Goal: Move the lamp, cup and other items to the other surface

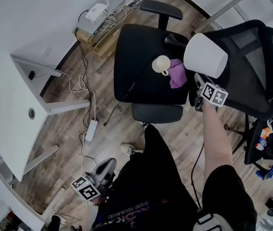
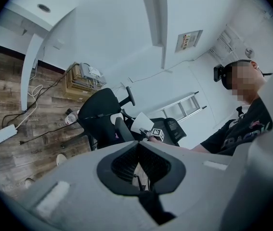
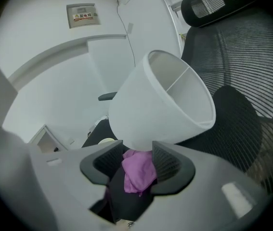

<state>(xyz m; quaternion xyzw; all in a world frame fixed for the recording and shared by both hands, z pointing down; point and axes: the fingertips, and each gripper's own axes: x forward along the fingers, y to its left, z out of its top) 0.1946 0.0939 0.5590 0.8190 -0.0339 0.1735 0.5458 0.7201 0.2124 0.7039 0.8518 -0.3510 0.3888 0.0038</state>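
1. Person's black-clad torso [image 1: 150,191] fills the bottom centre of the head view. A bare forearm runs up to the right gripper [image 1: 200,84] at right of centre.
2. Right gripper [image 3: 137,144]: jaws stand wide apart, pads bare. The narrow end of the lamp [image 3: 160,100] sits just at the tips; contact cannot be told.
3. Lamp [image 1: 206,56]: white shade, tilted, at the right edge of the black office chair seat [image 1: 136,57], upper centre. Mesh chair [image 1: 256,61] lies behind it, upper right.
4. Cream cup [image 1: 161,64] rests on the seat, just beside the purple cloth [image 1: 177,73] on its right. In the right gripper view the cloth [image 3: 138,170] shows through the jaw gap, lying beyond it.
5. Black cable [image 1: 129,86] crosses the seat left of the cup.
6. Left gripper [image 1: 111,162], lower left beside the person's leg: jaws closed together [image 2: 137,146], nothing between them.
7. White desk [image 1: 6,109] is at the left edge. Power strip [image 1: 91,130] lies on the wood floor between desk and chair.
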